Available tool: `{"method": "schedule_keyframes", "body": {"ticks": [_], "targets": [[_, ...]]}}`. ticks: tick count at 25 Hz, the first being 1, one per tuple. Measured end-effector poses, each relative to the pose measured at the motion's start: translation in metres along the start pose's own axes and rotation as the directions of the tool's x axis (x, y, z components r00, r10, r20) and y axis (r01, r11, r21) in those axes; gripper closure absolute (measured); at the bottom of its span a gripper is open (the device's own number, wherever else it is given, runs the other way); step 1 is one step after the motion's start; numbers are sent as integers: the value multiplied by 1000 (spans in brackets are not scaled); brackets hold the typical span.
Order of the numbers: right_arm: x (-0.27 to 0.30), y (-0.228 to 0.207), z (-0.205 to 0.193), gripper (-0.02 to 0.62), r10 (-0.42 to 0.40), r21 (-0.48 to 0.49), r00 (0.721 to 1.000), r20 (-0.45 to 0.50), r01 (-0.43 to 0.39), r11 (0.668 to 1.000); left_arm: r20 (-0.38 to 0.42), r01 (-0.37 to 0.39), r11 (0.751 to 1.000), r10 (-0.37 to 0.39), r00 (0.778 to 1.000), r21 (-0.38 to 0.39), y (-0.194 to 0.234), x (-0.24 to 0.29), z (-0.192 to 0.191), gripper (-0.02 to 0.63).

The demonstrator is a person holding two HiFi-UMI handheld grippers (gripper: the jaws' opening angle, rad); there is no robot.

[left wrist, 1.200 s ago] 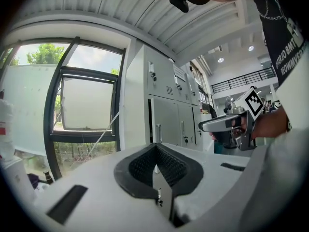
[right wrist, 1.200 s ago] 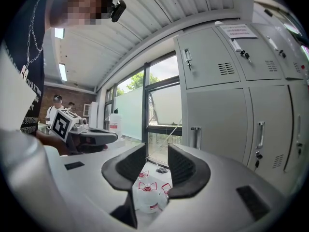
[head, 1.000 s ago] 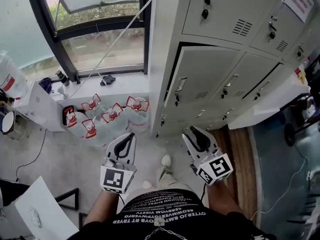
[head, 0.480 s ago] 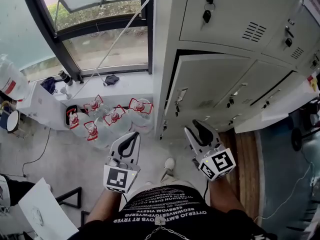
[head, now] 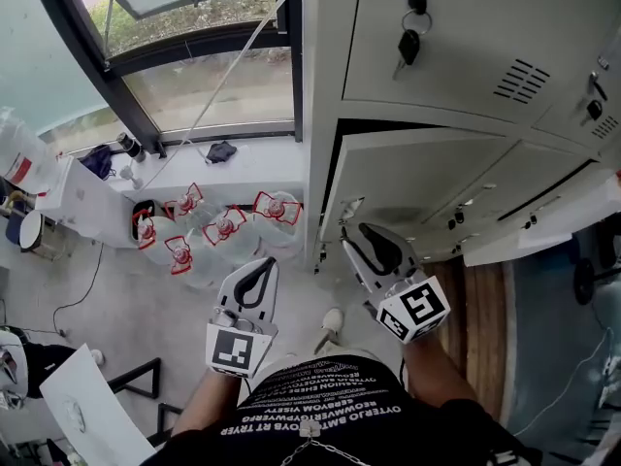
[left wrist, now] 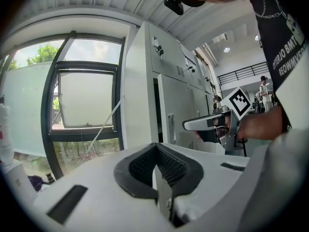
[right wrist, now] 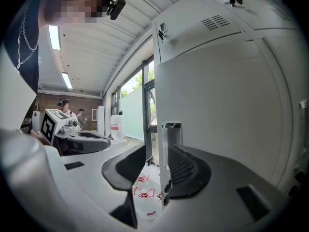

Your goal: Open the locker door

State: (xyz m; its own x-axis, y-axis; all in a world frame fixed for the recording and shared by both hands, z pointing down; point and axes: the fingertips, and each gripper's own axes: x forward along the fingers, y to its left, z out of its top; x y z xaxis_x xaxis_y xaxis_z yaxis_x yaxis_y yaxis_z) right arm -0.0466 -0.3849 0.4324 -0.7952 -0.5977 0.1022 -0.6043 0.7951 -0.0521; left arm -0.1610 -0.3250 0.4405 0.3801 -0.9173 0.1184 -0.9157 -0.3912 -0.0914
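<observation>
The grey locker door in the middle row stands slightly ajar, with a dark gap along its left edge. Its metal handle sits near that edge. My right gripper reaches up to just below the handle. In the right gripper view the jaws of the right gripper stand apart, and the handle rises between their tips, close to the right pad, with a gap at the left pad. My left gripper hangs shut and empty over the floor, left of the lockers. Its closed tips point at the window.
Several water bottles with red carry handles stand on the floor under the window. Keys hang from the upper locker's lock. More lockers run to the right. A white sheet lies at the lower left.
My right gripper has moved up and left to the door's handle. The left gripper has barely shifted. The lockers now look larger and nearer in the head view.
</observation>
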Motion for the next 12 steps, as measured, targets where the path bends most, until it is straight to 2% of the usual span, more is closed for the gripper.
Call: {"method": "schedule_keyframes", "body": {"ticks": [7, 12], "targets": [[29, -12, -8, 479, 3, -1, 1000, -29, -3, 1000, -63, -58, 998, 56, 996, -36, 11, 4, -17, 614], [42, -16, -10, 488, -51, 10, 998, -49, 52, 999, -96, -71, 997, 67, 993, -37, 9, -1, -26, 614]]}}
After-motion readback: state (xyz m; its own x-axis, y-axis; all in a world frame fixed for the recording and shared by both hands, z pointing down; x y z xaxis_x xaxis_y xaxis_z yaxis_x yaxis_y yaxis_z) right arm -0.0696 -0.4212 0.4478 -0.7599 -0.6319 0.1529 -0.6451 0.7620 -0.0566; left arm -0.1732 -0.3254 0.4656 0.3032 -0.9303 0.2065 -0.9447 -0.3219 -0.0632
